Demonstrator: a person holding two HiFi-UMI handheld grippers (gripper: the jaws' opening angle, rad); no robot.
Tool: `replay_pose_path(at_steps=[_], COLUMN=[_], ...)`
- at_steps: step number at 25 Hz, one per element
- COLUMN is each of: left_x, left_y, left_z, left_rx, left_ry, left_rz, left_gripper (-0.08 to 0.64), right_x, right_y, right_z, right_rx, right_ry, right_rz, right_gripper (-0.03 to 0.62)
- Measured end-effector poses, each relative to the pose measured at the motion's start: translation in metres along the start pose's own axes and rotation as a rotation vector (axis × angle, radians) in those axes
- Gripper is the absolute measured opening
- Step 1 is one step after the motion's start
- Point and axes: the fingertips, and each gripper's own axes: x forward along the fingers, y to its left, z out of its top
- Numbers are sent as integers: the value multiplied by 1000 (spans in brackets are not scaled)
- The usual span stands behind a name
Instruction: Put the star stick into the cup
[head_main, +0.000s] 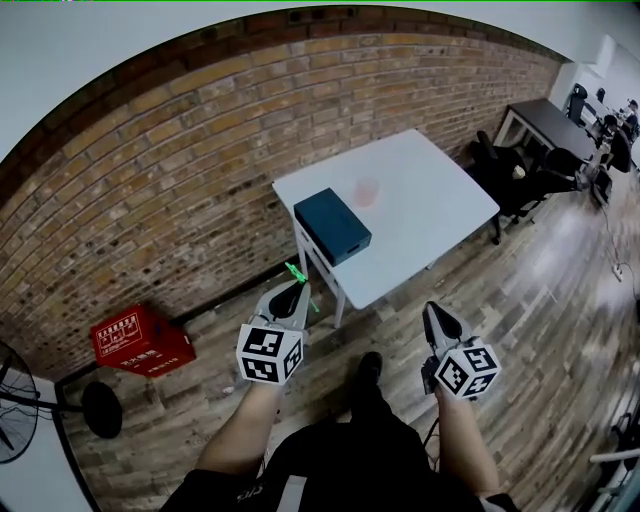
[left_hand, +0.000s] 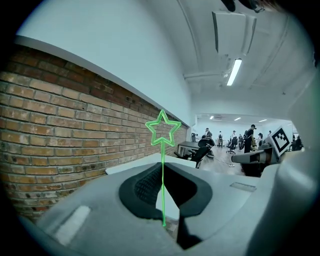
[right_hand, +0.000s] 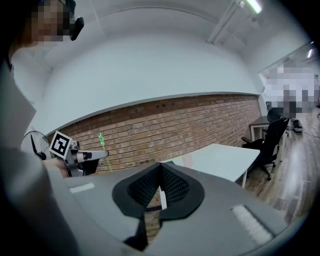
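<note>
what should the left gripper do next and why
Probably carry the left gripper forward toward the white table: its jaws are shut on the star stick, but the pink cup stands well ahead on that table, beside a teal box, so the stick is not over it yet.

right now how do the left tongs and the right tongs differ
The left tongs pinch the green star stick; the right tongs hold nothing. The left tongs sit nearer the brick wall, the right tongs nearer the office chairs. Shared: both are shut and hover over the floor, short of the table.
</note>
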Motion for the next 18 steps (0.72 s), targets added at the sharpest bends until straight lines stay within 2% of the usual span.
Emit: replay_pose_path(at_steps=[6,10,13,18], left_x=[86,151,195,248], left_y=[18,20,27,27], left_z=[14,26,36,53], left_rx=[4,2,-8,15], left_ry=[20,42,52,46], left_rz=[41,43,61,44], left_gripper=[14,14,12,14], right_x=[91,142,174,215], right_y=[-45,-78,-110,-144], right_z=[25,39,42,53], right_rx=[-9,-11,24,41], right_ry=[14,42,70,91], right_rz=[95,162,175,187], right_gripper=[0,0,0,0])
